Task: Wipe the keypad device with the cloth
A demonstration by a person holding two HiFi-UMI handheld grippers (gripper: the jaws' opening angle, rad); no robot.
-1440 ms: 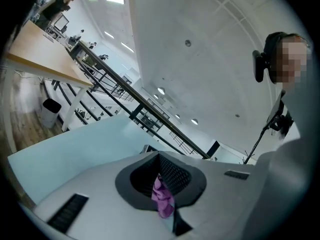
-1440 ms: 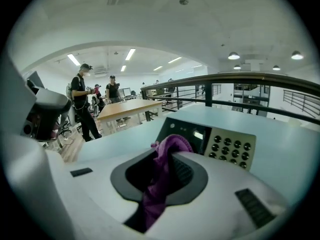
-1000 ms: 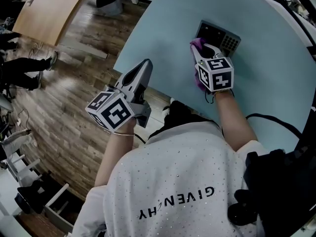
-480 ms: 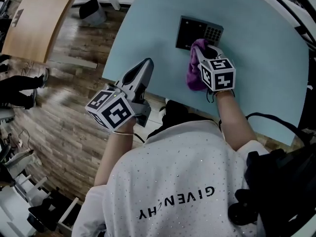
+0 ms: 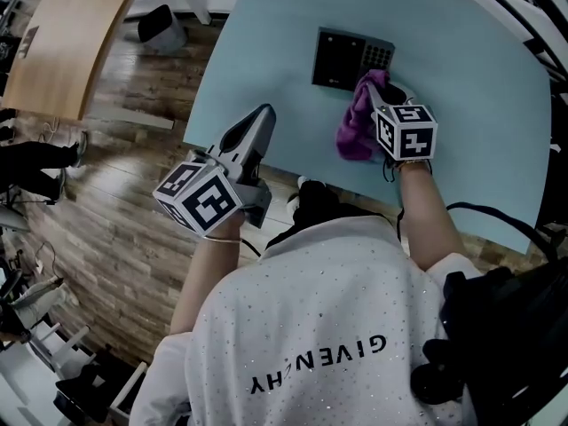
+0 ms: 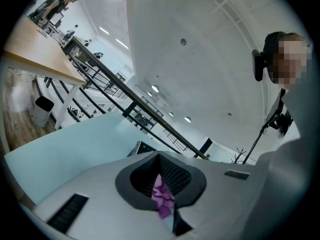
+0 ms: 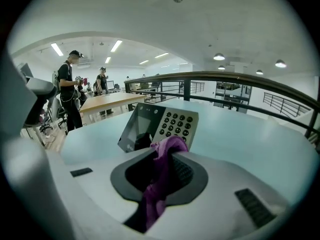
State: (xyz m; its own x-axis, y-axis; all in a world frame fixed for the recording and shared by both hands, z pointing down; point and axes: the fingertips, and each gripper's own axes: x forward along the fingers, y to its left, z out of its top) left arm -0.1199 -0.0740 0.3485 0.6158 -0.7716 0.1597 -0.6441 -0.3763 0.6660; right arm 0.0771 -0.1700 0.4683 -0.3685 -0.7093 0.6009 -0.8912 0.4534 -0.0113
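Note:
The keypad device (image 5: 348, 58), dark with a screen on its left and keys on its right, lies on the pale blue table (image 5: 470, 87). My right gripper (image 5: 388, 93) is shut on a purple cloth (image 5: 358, 121) at the device's near right corner, and the cloth hangs toward me over the table. In the right gripper view the cloth (image 7: 161, 176) fills the jaws, with the keypad device (image 7: 161, 126) just beyond. My left gripper (image 5: 263, 115) is held off the table's near left edge, shut and holding nothing. The left gripper view shows the device (image 6: 142, 148) past the jaws.
Wooden floor lies left of the table, with a tan table (image 5: 80, 34) and a dark bin (image 5: 165, 23) beyond it. Two people (image 7: 68, 91) stand by a wooden table in the right gripper view. A railing (image 7: 240, 81) runs behind the blue table.
My right gripper has drawn the cloth from the device's near left part across to its near right corner. The left gripper has stayed where it was.

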